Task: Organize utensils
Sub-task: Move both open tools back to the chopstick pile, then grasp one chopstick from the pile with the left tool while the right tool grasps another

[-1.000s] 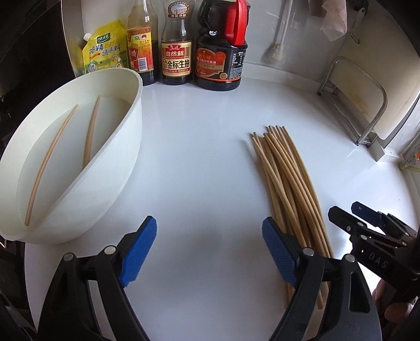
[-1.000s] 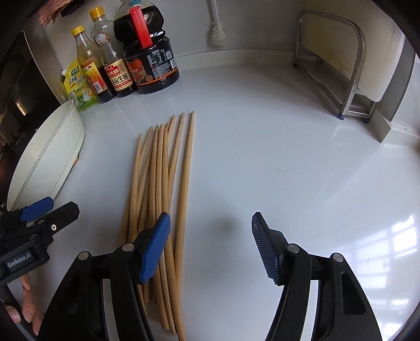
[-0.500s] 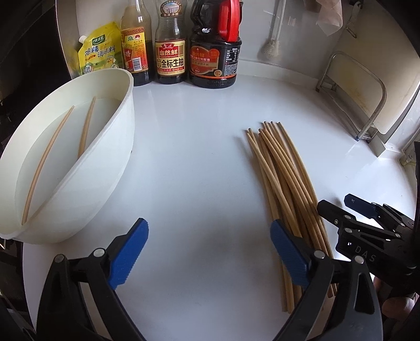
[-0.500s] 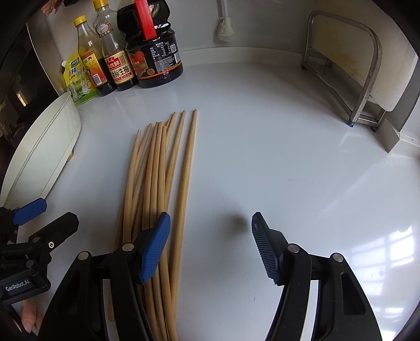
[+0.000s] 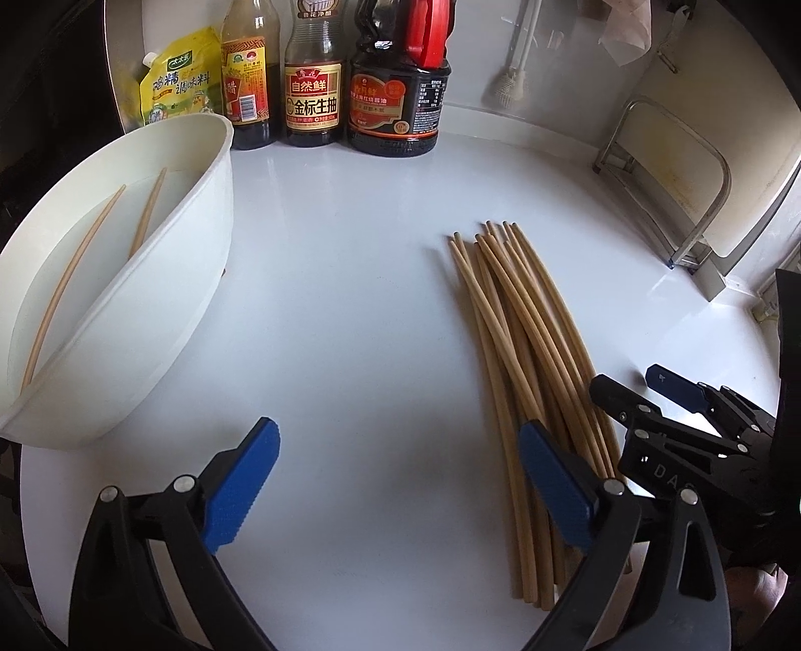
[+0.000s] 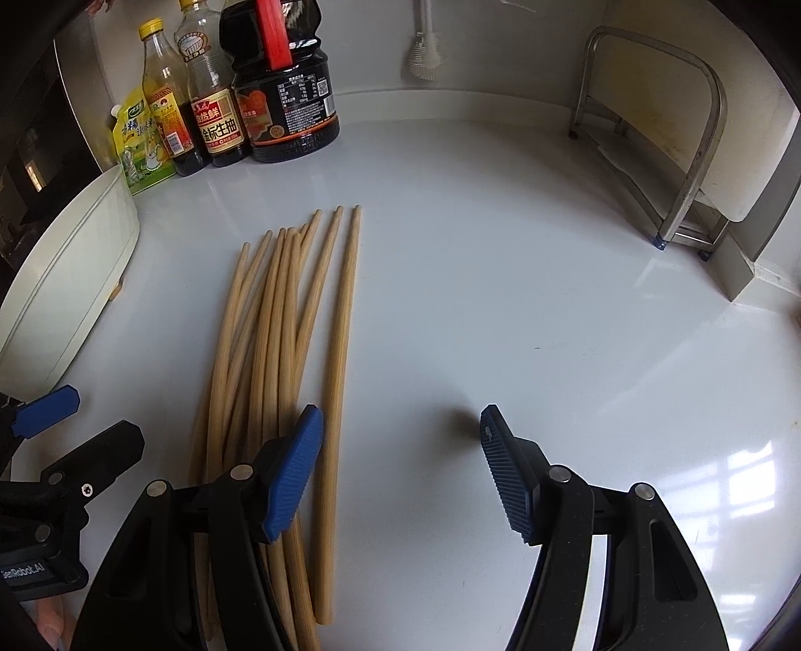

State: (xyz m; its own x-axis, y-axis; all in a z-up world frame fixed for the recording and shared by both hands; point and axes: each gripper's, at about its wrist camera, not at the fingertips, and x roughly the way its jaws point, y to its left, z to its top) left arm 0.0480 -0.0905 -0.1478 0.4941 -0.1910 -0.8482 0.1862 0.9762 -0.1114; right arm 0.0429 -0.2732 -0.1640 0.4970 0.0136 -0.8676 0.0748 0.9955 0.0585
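A pile of several wooden chopsticks (image 5: pixel 520 345) lies on the white counter (image 5: pixel 350 310); it also shows in the right wrist view (image 6: pixel 280 340). A white bowl (image 5: pixel 165 300) at the left holds two chopsticks (image 5: pixel 90 250). My left gripper (image 5: pixel 395 480) is open and empty, low over the counter, its right finger over the pile's near end. My right gripper (image 6: pixel 400 470) is open and empty, its left finger over the pile, with the rightmost chopstick (image 6: pixel 340 350) between the fingers.
Sauce bottles (image 5: pixel 313 75) and a yellow seasoning pouch (image 5: pixel 172 80) stand at the back wall. A metal rack (image 5: pixel 671 185) stands at the right. A brush (image 6: pixel 425 45) hangs on the wall. The bowl (image 6: pixel 65 300) shows at the left in the right wrist view.
Both grippers have drawn back toward the near ends of the chopsticks. The left gripper has shifted slightly right toward the pile. Both stayed open.
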